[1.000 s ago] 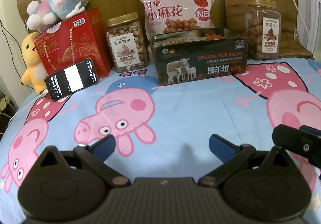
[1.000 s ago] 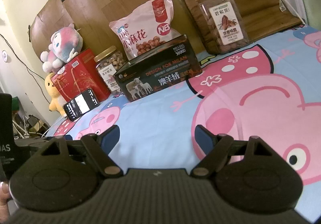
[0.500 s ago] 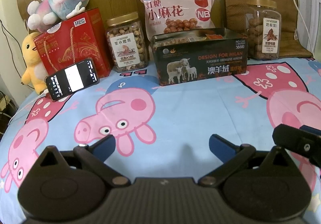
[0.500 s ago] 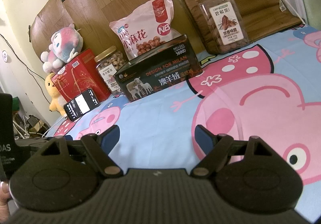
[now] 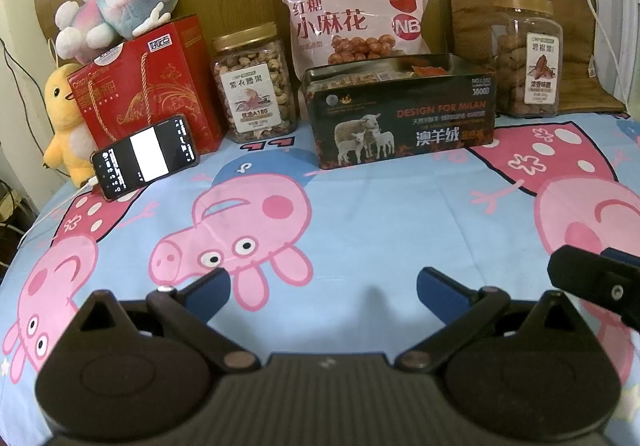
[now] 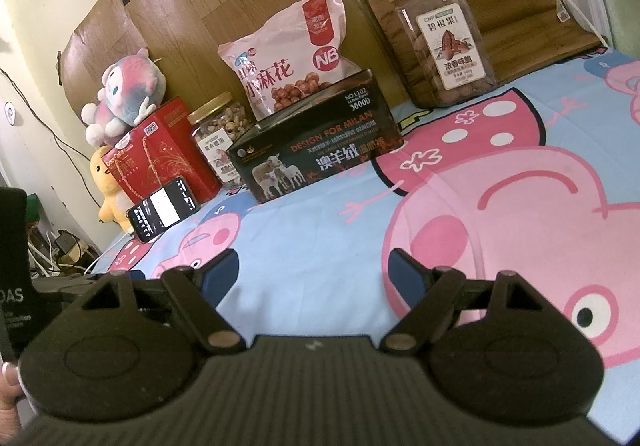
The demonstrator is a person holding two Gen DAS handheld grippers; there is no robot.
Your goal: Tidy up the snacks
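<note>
Nothing has shifted over the last second: both the left tongs (image 5: 322, 282) and right tongs (image 6: 314, 270) hover spread and empty above the bed (image 5: 380, 206). Jars (image 5: 256, 82), bag (image 5: 352, 14) and tin (image 5: 400, 106), snacks inside, line the headboard.

plush toys (image 5: 116, 2), lit phone (image 5: 146, 157), cartoon-pig sheet (image 5: 360, 214)
</note>
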